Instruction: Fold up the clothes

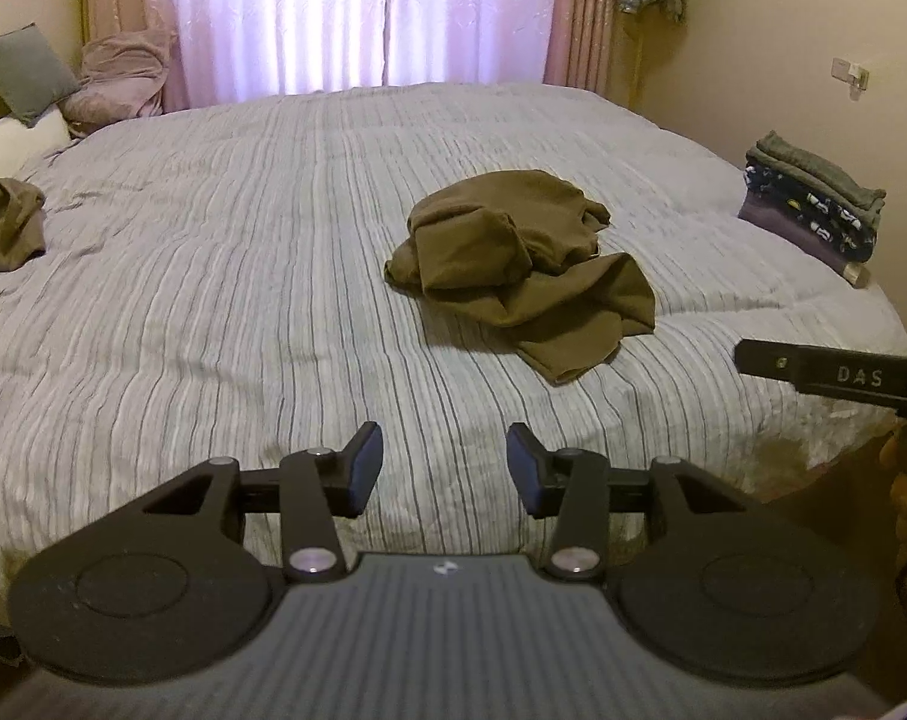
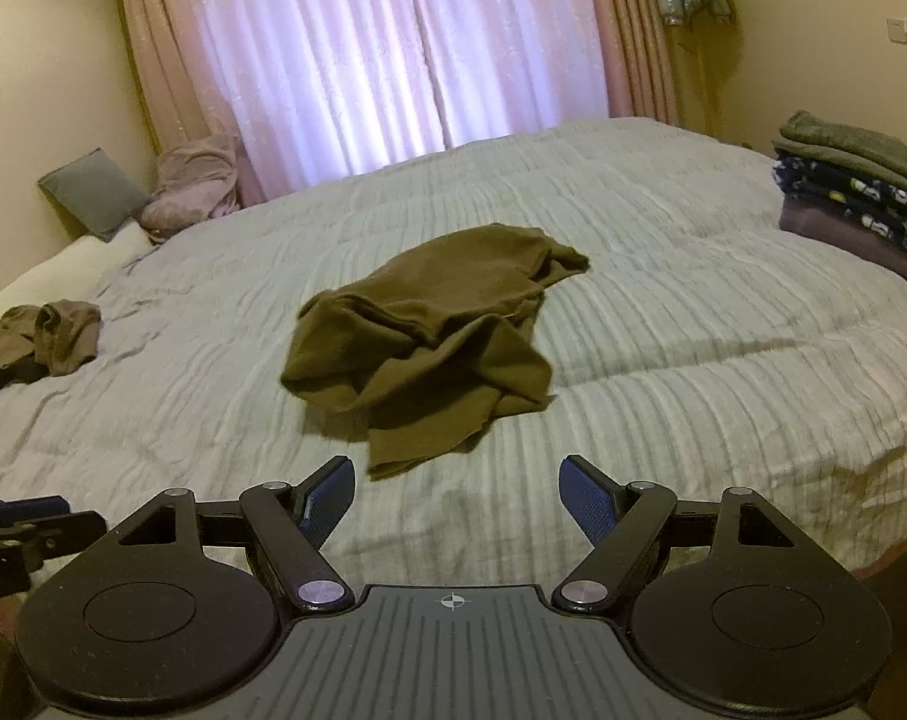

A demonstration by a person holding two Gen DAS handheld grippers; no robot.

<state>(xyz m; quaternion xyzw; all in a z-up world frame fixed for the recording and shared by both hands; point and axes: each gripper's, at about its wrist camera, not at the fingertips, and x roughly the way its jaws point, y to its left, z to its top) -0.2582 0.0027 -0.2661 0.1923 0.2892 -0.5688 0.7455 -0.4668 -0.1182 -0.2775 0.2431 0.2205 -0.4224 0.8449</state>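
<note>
A crumpled olive-brown garment (image 1: 516,267) (image 2: 429,336) lies in a heap near the middle of the striped grey bedspread (image 1: 213,240) (image 2: 663,312). My left gripper (image 1: 444,465) hovers open over the bed's near edge, short of the heap, with nothing between its fingers. The right gripper (image 2: 456,501) is open too and holds nothing, just in front of the garment's nearest corner. Part of the right gripper (image 1: 837,375) shows at the right edge of the left wrist view.
A stack of folded clothes (image 1: 813,204) (image 2: 855,192) sits on the bed's right side. Another brownish garment (image 1: 6,222) (image 2: 51,333) lies bunched at the left. A grey pillow (image 1: 24,72) and a pink blanket (image 1: 123,75) rest by the curtains.
</note>
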